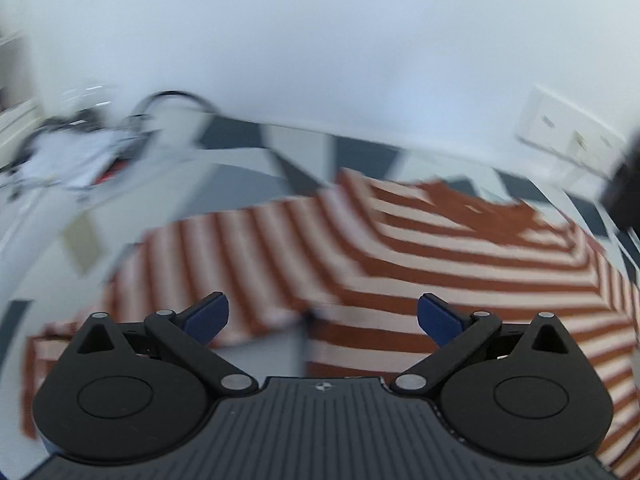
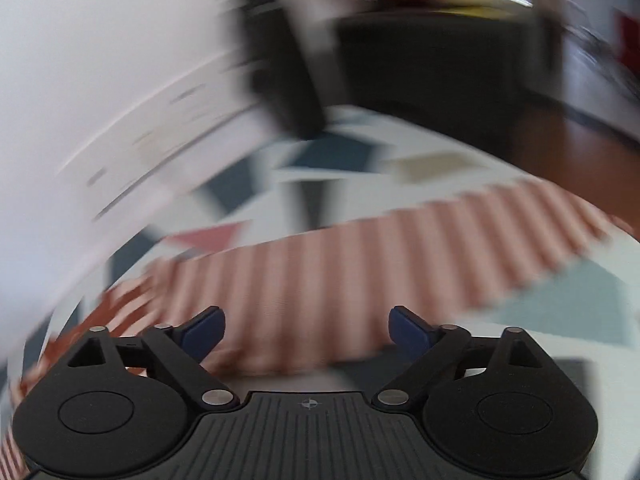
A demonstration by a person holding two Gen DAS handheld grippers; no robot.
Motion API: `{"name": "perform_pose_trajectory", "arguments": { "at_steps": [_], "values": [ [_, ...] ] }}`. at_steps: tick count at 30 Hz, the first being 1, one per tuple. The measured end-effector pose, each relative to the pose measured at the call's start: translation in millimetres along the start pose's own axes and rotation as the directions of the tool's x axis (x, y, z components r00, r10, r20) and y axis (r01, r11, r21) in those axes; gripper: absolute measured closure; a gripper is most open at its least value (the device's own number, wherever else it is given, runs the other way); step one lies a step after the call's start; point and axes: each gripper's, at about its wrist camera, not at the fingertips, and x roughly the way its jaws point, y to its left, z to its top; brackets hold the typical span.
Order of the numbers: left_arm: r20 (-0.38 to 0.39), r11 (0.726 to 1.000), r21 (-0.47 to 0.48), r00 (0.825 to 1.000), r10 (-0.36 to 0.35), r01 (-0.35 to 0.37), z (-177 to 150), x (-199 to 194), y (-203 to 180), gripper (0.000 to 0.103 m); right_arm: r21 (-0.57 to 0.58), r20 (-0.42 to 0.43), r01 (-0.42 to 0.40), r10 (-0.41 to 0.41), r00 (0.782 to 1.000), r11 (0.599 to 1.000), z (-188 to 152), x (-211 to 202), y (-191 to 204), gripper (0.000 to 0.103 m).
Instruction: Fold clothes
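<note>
A rust-and-white striped shirt (image 1: 420,248) lies spread on a patterned cloth, its brown collar at the far right and one sleeve (image 1: 208,264) reaching left. My left gripper (image 1: 322,318) hovers over the shirt's near edge, open, nothing between its blue pads. In the right wrist view the same striped shirt (image 2: 360,264) shows as a blurred band running across the middle. My right gripper (image 2: 307,330) is open just above its near edge, holding nothing. Both views are motion-blurred.
The surface is a tablecloth (image 1: 248,148) with grey, dark blue and pink geometric patches (image 2: 332,156). A white wall with a socket plate (image 1: 572,132) rises behind. Cables and clutter (image 1: 80,148) sit at the far left. A dark object (image 2: 280,60) and dark furniture (image 2: 432,68) stand beyond.
</note>
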Motion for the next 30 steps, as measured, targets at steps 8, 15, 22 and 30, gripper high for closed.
{"name": "perform_pose_trajectory", "arguments": {
  "at_steps": [8,15,22,30],
  "values": [
    [-0.077,0.991,0.124,0.996,-0.04,0.049,-13,32,-70,0.0,0.326,0.048,0.169,-0.194,0.98,0.93,10,-24,-143,0.027],
    [-0.123,0.99,0.139,0.992,0.001,0.016,-28,41,-75,0.0,0.233,0.01,0.311,-0.322,0.947,0.921,25,8,-167,0.032],
    [-0.138,0.986,0.168,0.99,0.022,0.002,-34,42,-67,0.0,0.116,0.041,0.42,-0.427,0.903,0.9,42,47,-142,0.051],
    [-0.138,0.986,0.167,0.99,0.015,0.009,-36,41,-66,0.0,0.057,0.093,0.268,-0.272,0.958,0.962,56,46,-99,0.095]
  ]
}}
